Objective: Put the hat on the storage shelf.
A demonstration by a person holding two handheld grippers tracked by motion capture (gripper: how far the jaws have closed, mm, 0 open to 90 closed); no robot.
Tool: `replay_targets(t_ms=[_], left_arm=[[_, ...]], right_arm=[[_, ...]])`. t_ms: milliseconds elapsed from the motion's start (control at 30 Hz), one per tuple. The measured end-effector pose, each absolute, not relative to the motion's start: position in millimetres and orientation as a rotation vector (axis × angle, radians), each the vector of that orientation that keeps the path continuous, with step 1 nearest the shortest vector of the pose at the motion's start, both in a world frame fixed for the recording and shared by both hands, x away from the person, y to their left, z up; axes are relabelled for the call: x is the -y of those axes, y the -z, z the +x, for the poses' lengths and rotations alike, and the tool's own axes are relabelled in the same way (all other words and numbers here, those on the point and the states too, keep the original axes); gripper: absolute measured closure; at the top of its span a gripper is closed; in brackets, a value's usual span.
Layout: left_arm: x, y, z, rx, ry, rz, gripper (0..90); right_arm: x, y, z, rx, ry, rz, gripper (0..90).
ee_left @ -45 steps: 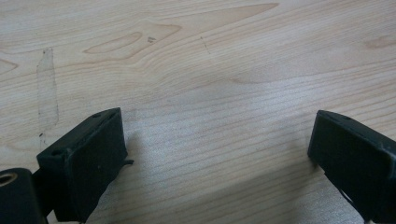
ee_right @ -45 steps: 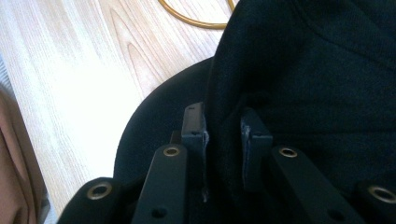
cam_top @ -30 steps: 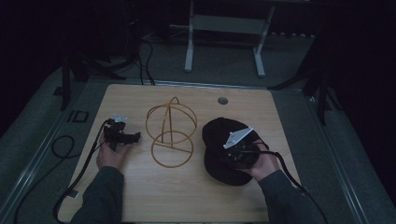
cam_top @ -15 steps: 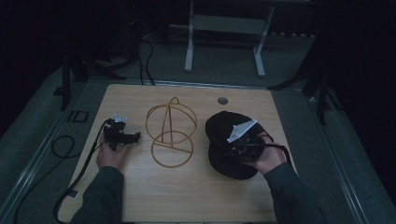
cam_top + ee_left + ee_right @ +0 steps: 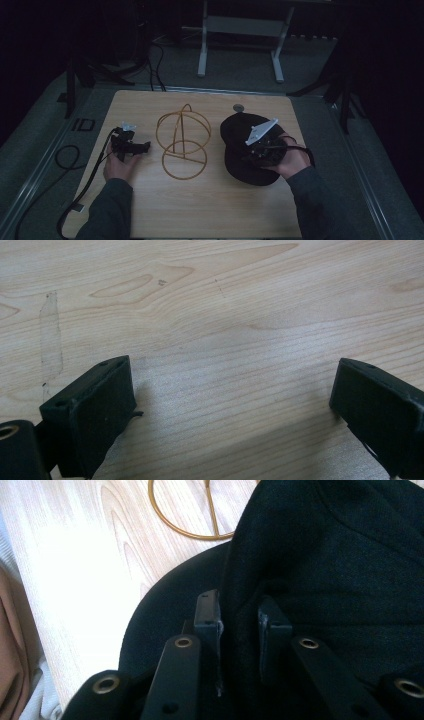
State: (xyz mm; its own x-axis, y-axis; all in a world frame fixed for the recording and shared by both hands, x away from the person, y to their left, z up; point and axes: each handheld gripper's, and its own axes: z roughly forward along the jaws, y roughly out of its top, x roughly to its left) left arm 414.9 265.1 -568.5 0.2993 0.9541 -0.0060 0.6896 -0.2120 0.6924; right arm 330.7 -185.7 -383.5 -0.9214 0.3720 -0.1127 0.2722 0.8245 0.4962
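A black cap (image 5: 239, 134) lies on the right half of the wooden table (image 5: 200, 210). My right gripper (image 5: 254, 152) is over it, shut on a fold of its fabric, and the near side of the cap is raised a little. In the right gripper view the two jaws (image 5: 240, 610) stand close together with the cap (image 5: 340, 555) pinched between them. A gold wire hat stand (image 5: 185, 177) stands at the table's middle, and its ring (image 5: 213, 515) lies beyond the cap. My left gripper (image 5: 140, 147) rests left of the stand. Its jaws (image 5: 232, 380) are wide open over bare wood.
A small grey disc (image 5: 239, 107) lies near the table's far edge. The left gripper's cable (image 5: 75, 150) trails off the table's left side. A metal frame (image 5: 240, 30) stands on the floor beyond the table.
My right gripper has risen with the cap in its jaws, and the cap has shifted slightly toward the far side. The left gripper and the wire stand have not moved.
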Motion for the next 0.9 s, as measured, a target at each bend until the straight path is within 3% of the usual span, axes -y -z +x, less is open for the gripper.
replay_targets(t_ms=[900], left_arm=[[-265.1, 568.4, 415.0, -1.459, -0.579, 1.981, 3.8]], right_arm=[[184.5, 349.2, 340.4, -2.78, -0.72, 0.45, 76.2]])
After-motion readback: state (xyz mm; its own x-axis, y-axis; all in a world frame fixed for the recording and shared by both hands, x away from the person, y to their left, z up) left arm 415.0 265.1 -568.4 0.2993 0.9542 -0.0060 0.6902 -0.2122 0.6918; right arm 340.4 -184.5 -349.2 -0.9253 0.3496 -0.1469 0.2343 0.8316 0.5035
